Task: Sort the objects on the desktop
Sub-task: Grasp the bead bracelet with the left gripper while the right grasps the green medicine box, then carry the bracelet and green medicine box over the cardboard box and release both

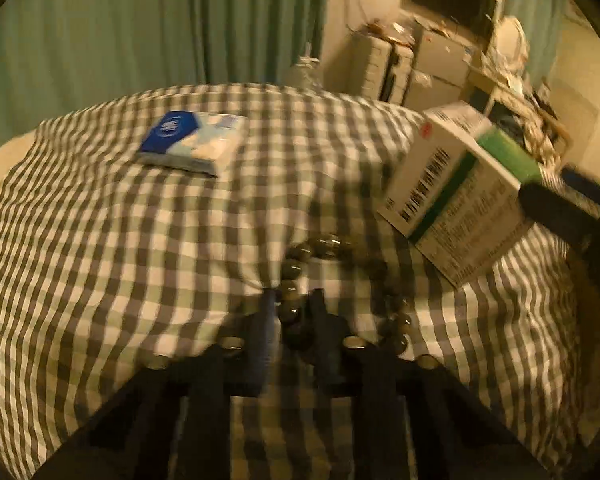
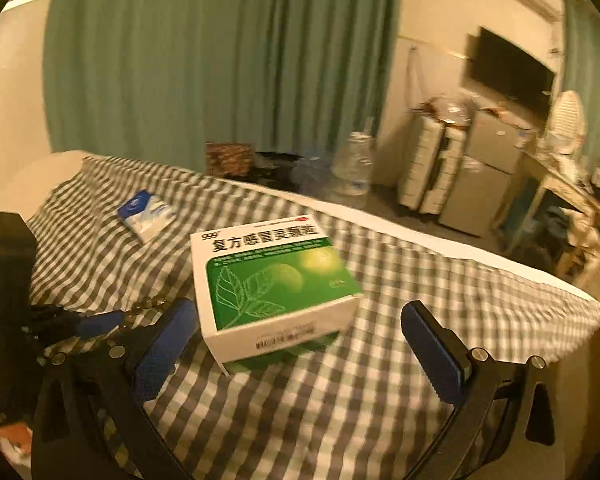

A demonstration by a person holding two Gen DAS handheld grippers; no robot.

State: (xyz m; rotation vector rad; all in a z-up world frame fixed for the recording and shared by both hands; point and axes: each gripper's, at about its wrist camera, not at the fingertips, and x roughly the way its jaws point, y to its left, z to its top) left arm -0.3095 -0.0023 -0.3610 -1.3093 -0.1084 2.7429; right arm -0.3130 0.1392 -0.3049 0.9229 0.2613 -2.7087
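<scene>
Left tool (image 1: 294, 312) pinched beads (image 1: 332, 244); lift gently, strand trailing toward 2 o'clock. Right tool (image 2: 296, 340) spread, box (image 2: 274, 280) between pads, untouched.

Support surface: bed (image 2: 340, 392) under a grey/white/pale-green gingham cover, cloth lightly wrinkled. 3 things lie directly on it. Green-and-white medicine box (image 2: 274, 292), flat in the right wrist view, barcode end toward the camera, roughly mid-bed. Blue-and-white tissue pack (image 2: 148, 216), flat, at 10 o'clock from the box, well apart. Dark bead bracelet (image 1: 340, 280), looped on the cloth, at 8 o'clock from the box in the right wrist view, near it. White strip runs along the bed's far edge.
</scene>
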